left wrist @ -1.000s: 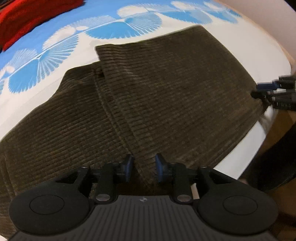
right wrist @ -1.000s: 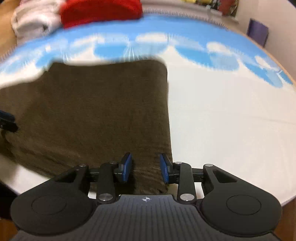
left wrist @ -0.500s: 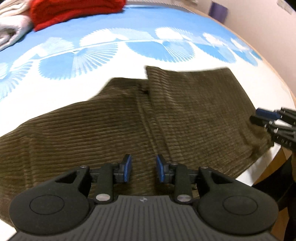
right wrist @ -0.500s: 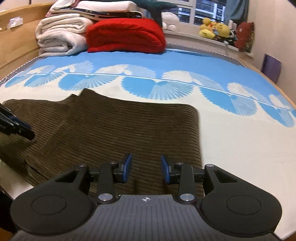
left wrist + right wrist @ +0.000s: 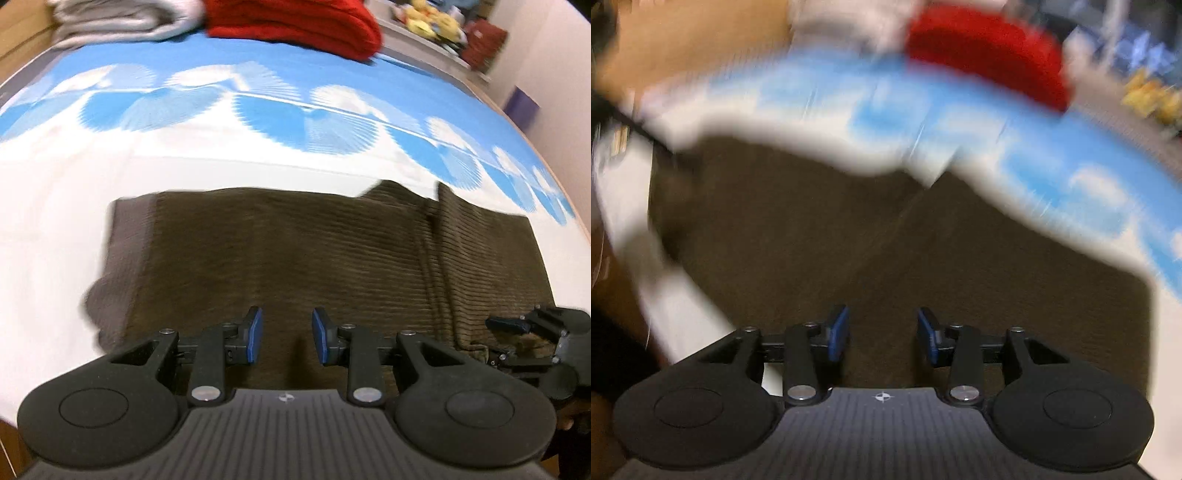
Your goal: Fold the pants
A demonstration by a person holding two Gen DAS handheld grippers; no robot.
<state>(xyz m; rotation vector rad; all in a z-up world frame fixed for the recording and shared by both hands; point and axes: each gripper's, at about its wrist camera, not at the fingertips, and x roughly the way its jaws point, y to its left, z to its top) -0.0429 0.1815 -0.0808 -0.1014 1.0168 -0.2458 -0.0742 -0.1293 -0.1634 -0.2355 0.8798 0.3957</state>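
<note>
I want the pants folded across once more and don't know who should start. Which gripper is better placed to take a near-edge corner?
Probably the right gripper: in the left wrist view its fingers sit at the pants' near right corner, jaws opening. The left gripper hovers mid-edge, empty.

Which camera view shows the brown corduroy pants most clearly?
The left wrist view: the brown corduroy pants lie sharp there, ribs and both ends visible on the bed. The right wrist view shows them only as a blurred brown area.

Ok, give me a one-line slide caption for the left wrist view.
Left gripper, jaws apart and empty, over brown corduroy pants on a blue-and-white bedspread.
</note>
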